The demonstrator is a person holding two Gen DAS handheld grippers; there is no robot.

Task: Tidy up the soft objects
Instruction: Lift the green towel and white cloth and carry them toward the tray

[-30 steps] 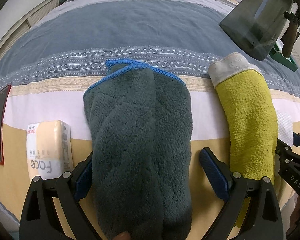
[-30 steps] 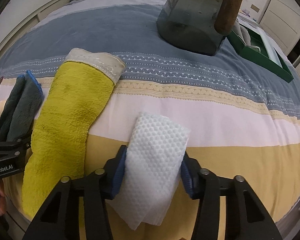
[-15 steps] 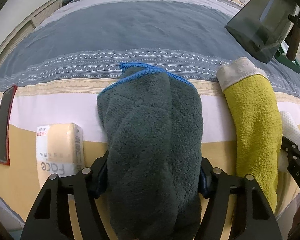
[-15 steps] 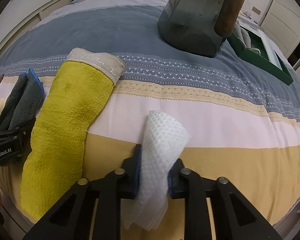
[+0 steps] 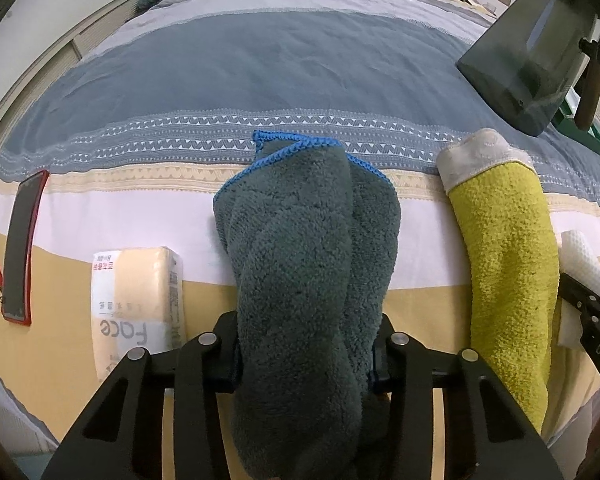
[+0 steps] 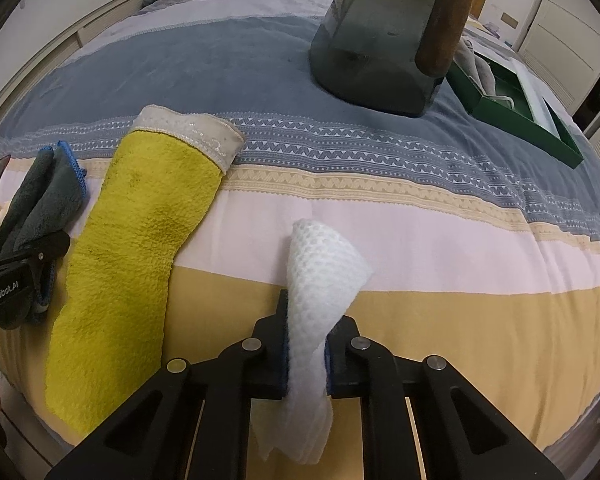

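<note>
Since the earlier frame our left gripper point(image 5: 304, 354) has closed onto the grey towel point(image 5: 308, 264) and our right gripper point(image 6: 306, 354) pinches the white cloth point(image 6: 320, 276), both at six o'clock; nothing is sorted, and the yellow towel point(image 6: 140, 240) lies untouched.

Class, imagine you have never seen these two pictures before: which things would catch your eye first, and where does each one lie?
First, the grey towel with blue edging, squeezed in the left tool at the bed's near edge. Beside it to the right lies the yellow towel, and further right the right tool pinches a white waffle cloth. A dark basket stands further back on the striped bedspread.
</note>
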